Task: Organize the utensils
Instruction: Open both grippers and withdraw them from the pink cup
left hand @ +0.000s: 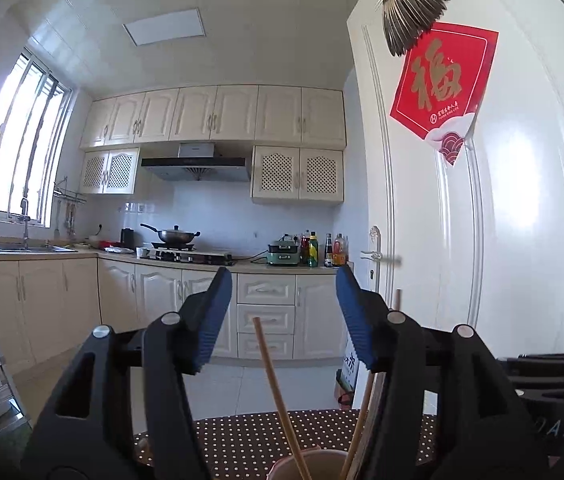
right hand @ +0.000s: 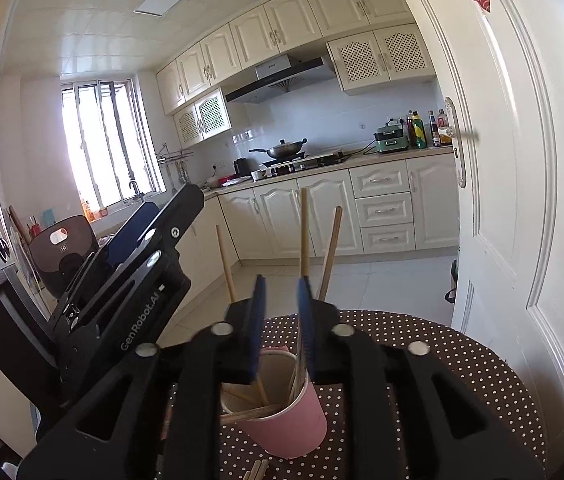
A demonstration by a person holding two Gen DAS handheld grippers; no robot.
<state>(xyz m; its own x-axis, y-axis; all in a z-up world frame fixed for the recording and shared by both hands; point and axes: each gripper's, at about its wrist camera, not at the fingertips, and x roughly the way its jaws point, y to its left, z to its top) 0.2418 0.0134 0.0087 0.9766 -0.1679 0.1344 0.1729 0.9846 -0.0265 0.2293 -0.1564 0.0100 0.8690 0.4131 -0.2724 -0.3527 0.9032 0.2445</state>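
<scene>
Dotted table [right hand: 461,364]: chopstick [right hand: 304,236] upright betw right gripper [right hand: 282,284] jaws.

Right wrist view, centre: pink cup [right hand: 285,412] on dotted table [right hand: 461,364], three chopsticks [right hand: 303,232] rising upright and slanted from its mouth, blocking straight approach from above. Left gripper [right hand: 130,248] crowds frame left, near cup. White door [right hand: 521,160] walls off frame right. Bare tabletop lower right of cup. Loose chopstick ends [right hand: 256,470] at bottom edge.
</scene>
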